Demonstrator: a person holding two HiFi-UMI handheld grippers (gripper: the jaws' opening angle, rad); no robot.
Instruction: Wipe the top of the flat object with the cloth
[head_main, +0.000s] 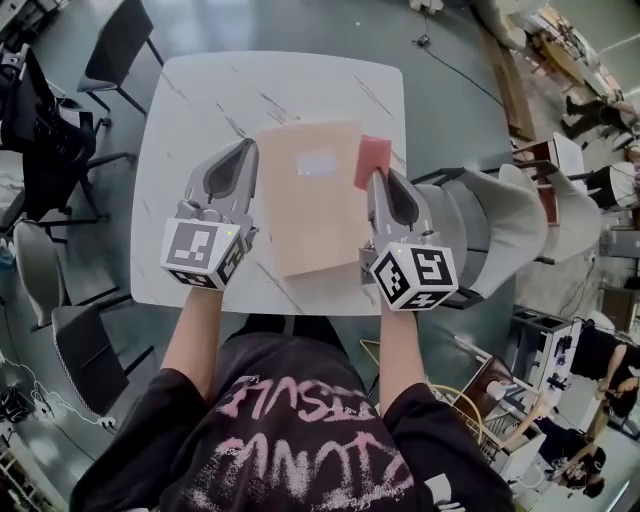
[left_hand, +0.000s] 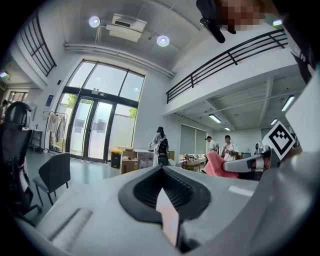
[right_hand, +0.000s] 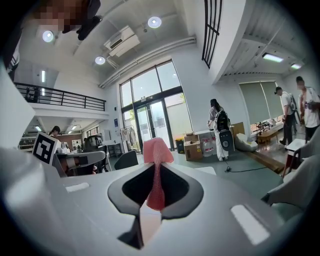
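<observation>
A flat beige book-like object with a pale label hangs over the white marble table, between my two grippers. My left gripper is shut on its left edge; in the left gripper view that edge shows as a thin pale strip pinched in the closed jaws. My right gripper is shut on a pink cloth, which sticks up past the fingertips as a folded tuft. A pale strip also shows low in the right jaws. The cloth lies at the object's right edge.
A black chair stands at the table's far left corner, dark chairs along its left side, grey shell chairs close on the right. Several people stand far off near cardboard boxes.
</observation>
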